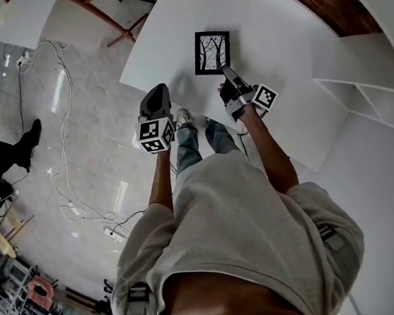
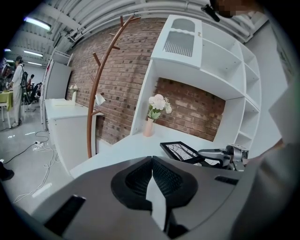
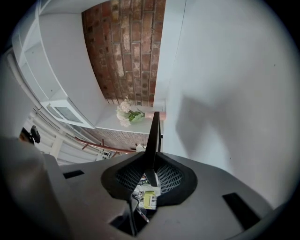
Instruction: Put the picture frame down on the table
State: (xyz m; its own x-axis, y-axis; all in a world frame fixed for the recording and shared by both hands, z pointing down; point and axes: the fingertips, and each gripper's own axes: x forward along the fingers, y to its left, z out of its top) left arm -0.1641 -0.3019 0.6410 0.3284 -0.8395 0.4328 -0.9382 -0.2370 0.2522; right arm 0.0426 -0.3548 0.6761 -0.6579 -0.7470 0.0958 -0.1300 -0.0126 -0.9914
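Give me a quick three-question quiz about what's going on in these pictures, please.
1. True or false: the right gripper is clamped on the picture frame.
2. The jaws of the left gripper are: A) together with nothing between them; B) wide open; C) gripping a vase.
3. Fill in: the table is ___ in colour.

Key: 1 true; 2 A; 3 white.
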